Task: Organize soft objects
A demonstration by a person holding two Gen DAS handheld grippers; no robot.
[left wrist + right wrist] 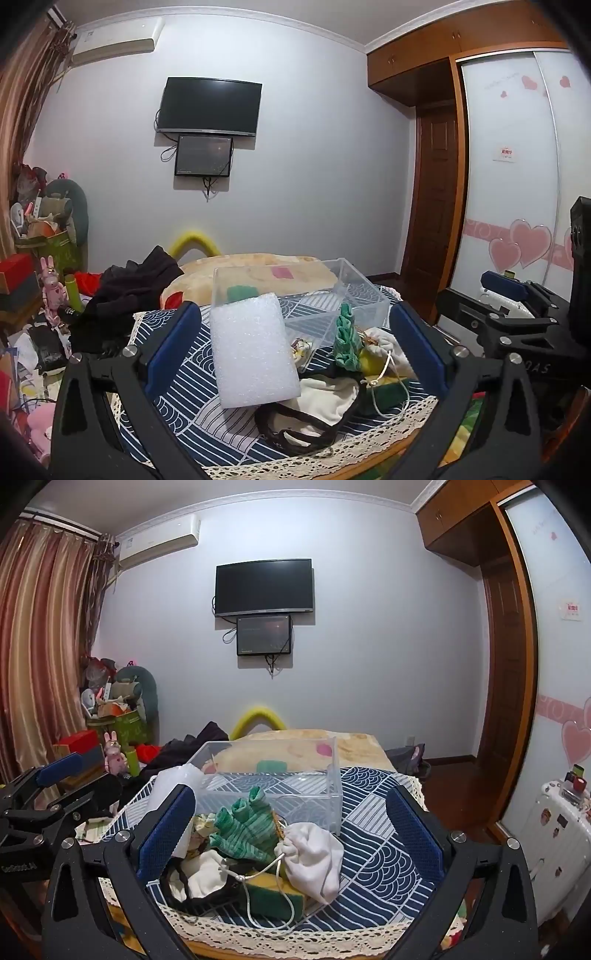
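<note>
A pile of soft things lies on a small table with a blue patterned cloth (184, 398): a white foam sheet (255, 350), a green knitted cloth (243, 830), a white drawstring pouch (314, 856), a yellow-green sponge (273, 890) and a cream cloth with dark trim (325, 402). An empty clear plastic box (273, 782) stands behind them. My left gripper (295, 347) is open, fingers either side of the pile. My right gripper (291, 830) is open, above the pile.
A bed with a beige blanket (295, 746) and dark clothes (125, 295) lies behind the table. Clutter and boxes (33, 288) fill the left corner. A wardrobe (517, 184) and a white suitcase (554, 842) stand at right.
</note>
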